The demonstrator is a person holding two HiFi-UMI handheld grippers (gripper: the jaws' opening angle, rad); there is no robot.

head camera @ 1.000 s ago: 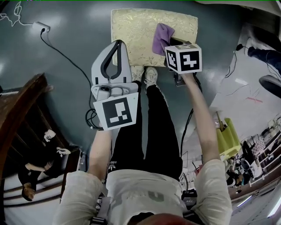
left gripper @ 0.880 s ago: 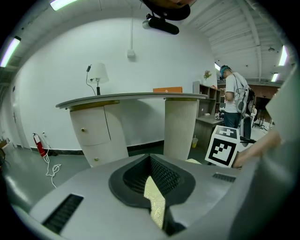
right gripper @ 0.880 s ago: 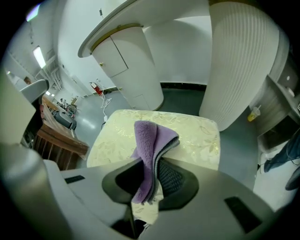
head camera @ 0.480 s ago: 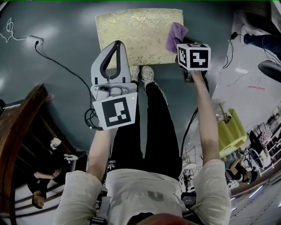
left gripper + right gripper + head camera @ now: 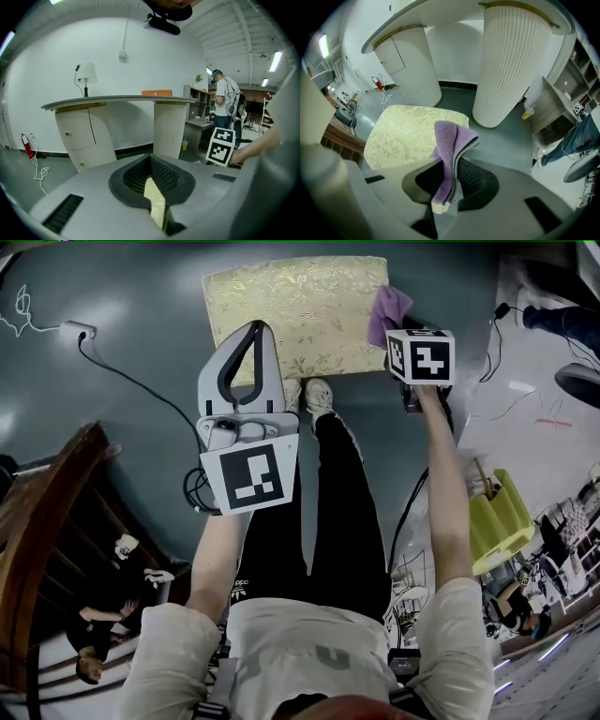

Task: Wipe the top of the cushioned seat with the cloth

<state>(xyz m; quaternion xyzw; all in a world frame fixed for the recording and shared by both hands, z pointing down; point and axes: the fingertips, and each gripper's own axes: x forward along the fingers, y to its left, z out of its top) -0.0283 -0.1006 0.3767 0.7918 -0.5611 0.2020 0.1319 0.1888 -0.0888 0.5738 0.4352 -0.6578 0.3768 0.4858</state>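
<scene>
Now the right gripper (image 5: 449, 185) has its two jaws pressed on one folded purple fleece cloth (image 5: 451, 150), over the right edge of the single pale-gold brocade cushioned seat (image 5: 291, 310). The left gripper (image 5: 255, 329) hangs above the seat's near edge with its jaws together, holding nothing.

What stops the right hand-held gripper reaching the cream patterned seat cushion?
Probably yes: the right hand-held gripper, shut on a purple cloth, hangs at the cream patterned seat cushion's uncovered right edge.

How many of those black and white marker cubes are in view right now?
2. One marker cube rides on the left gripper, the other on the right gripper that holds the cloth. None seems hidden.
</scene>
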